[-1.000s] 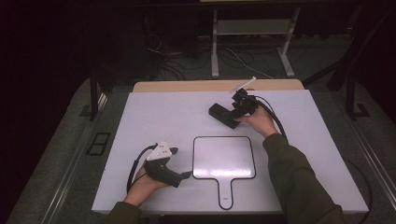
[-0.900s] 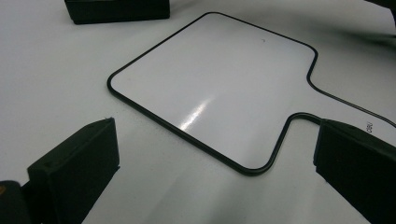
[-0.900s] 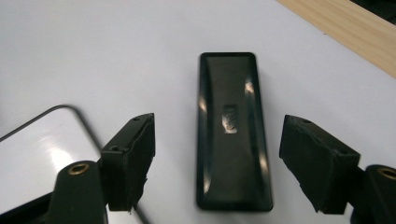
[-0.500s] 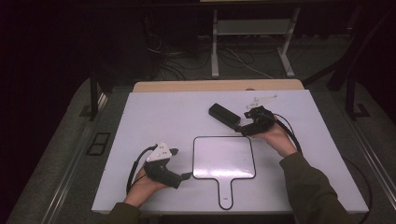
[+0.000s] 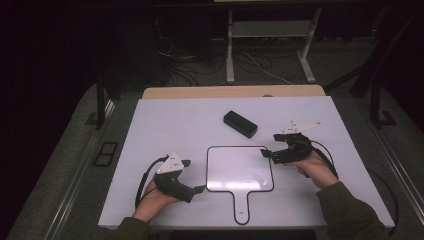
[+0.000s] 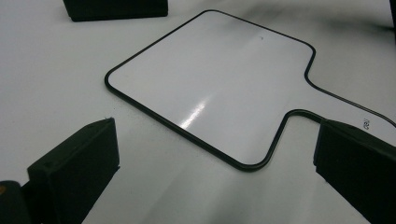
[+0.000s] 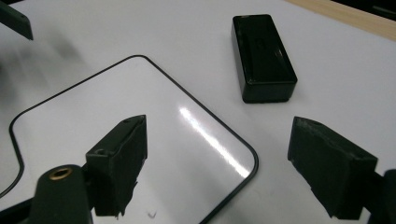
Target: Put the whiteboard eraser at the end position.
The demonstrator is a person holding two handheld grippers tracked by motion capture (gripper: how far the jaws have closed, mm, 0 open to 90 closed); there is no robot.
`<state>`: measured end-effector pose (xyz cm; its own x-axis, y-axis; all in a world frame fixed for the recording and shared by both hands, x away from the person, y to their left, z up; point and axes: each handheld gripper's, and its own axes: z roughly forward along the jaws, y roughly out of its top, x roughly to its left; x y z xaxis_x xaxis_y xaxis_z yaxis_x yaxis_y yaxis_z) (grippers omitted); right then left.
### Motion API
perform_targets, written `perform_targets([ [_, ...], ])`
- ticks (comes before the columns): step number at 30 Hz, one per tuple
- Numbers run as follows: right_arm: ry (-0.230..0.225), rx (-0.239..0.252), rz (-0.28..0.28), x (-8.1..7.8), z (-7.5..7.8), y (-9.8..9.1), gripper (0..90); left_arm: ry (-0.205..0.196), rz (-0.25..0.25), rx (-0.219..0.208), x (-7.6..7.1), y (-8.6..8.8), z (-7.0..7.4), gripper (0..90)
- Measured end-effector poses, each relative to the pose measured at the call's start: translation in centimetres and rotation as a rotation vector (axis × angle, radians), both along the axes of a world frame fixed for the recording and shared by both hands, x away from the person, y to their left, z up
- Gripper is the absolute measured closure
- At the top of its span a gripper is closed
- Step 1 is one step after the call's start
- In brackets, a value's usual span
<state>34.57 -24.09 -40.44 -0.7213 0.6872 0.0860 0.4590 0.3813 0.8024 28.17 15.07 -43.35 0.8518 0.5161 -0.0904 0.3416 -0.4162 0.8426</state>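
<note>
Right tool (image 5: 268, 152) has let go of the black rectangular plastic block (image 5: 240, 124) and pulled back toward the paddle-shaped whiteboard (image 5: 240, 169)'s right edge, jaws just opening, nothing between them. Block lies on the white bench (image 5: 165, 125) just beyond the whiteboard's far right corner. Left tool (image 5: 196, 176) rests released by its left edge. Placement looks done.

I work at a white bench (image 5: 165, 125) in the middle of the frame, lit from above while the room around it lies dark. A strip of pale wood (image 5: 230, 92) runs along its far edge. Grey floor (image 5: 65, 165) shows at both sides. At the upper middle, a metal stand (image 5: 270, 45) rises beyond the bench, with cables (image 5: 185, 65) tangled on the floor at its left.
</note>
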Motion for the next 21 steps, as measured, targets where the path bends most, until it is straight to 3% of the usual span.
perform_targets([
  [4, -0.010, 0.023, -0.012, -1.1, -0.1, -0.9, 18.5, 0.002, -0.001, 0.001, 0.0, 0.0, 0.0, 0.0],
  [9, -0.025, 0.009, -0.036, -2.7, -0.9, -1.7, 17.0, -0.001, 0.000, 0.000, -0.1, 0.0, 0.0, 0.0],
  [21, -0.043, 0.017, -0.042, -4.2, -1.6, -2.4, 16.3, -0.005, 0.001, 0.000, -0.1, 0.0, 0.1, 0.0],
])
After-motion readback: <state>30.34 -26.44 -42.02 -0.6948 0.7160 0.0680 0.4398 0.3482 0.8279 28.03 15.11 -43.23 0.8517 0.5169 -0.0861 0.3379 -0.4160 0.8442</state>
